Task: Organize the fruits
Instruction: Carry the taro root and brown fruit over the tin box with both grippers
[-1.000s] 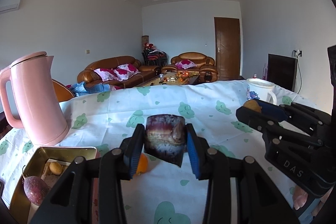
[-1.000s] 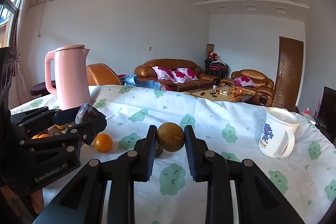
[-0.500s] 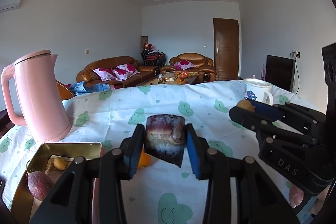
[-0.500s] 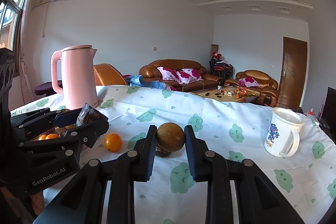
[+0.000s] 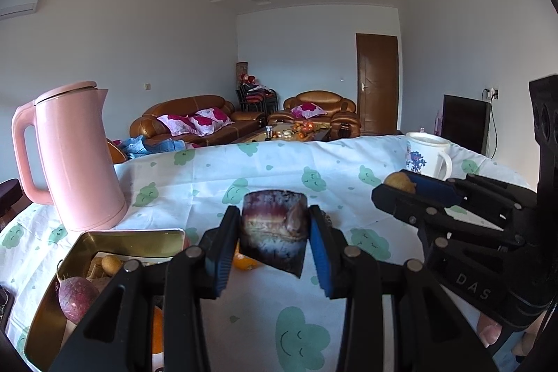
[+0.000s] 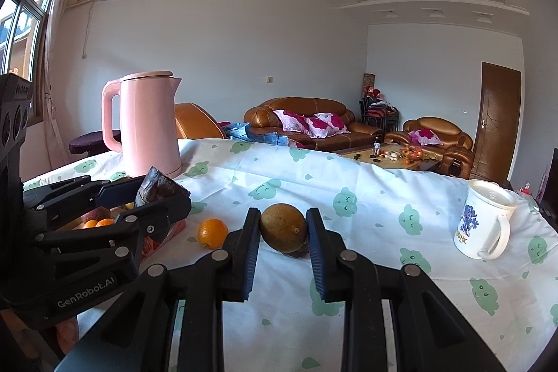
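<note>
My left gripper (image 5: 273, 244) is shut on a dark purple-brown piece of fruit (image 5: 273, 232) and holds it above the tablecloth, just right of a gold tin (image 5: 132, 237). The tin holds a purple fruit (image 5: 77, 298) and a small yellow one (image 5: 111, 264). My right gripper (image 6: 283, 241) is shut on a brown-green round fruit (image 6: 283, 232), held above the cloth. A loose orange (image 6: 212, 233) lies on the cloth beside the tin. The left gripper also shows in the right wrist view (image 6: 153, 197); the right gripper shows in the left wrist view (image 5: 397, 185).
A tall pink kettle (image 5: 75, 159) stands behind the tin at the left. A white mug (image 6: 484, 222) with a blue print stands at the right. A small dark object lies under the held round fruit. The tablecloth (image 6: 366, 197) is white with green clouds.
Both grippers have drifted left with their fruit; the tin and kettle now sit further right in the views. Neither grip has changed.
</note>
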`<state>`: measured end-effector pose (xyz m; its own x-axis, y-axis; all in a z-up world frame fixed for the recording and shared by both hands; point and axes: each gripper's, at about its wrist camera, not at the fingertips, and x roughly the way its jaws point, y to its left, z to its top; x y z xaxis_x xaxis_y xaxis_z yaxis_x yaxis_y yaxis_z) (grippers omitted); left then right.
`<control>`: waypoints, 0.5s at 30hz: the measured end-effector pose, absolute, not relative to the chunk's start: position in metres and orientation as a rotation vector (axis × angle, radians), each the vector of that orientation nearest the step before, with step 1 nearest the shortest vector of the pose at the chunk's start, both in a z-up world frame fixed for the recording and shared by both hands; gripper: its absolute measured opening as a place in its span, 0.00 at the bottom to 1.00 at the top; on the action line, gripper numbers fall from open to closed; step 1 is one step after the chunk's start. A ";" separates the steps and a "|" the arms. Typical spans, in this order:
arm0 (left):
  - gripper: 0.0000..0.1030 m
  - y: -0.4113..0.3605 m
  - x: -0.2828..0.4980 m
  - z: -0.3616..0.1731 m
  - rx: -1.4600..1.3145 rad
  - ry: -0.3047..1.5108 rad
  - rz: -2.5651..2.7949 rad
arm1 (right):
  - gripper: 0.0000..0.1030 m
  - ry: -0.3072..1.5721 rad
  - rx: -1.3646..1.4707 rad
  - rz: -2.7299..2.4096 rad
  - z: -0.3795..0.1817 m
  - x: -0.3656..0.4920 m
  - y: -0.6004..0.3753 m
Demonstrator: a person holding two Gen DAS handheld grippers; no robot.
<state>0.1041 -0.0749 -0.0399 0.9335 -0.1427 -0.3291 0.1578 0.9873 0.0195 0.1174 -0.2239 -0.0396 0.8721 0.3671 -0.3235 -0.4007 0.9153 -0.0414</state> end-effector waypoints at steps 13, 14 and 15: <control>0.40 -0.050 0.088 -0.039 0.031 0.324 -0.133 | 0.27 0.312 -0.119 0.457 -0.037 0.105 -0.202; 0.40 -0.049 0.088 -0.040 0.030 0.324 -0.131 | 0.27 0.312 -0.120 0.460 -0.038 0.105 -0.200; 0.40 -0.048 0.087 -0.039 0.030 0.323 -0.128 | 0.27 0.312 -0.121 0.463 -0.037 0.104 -0.198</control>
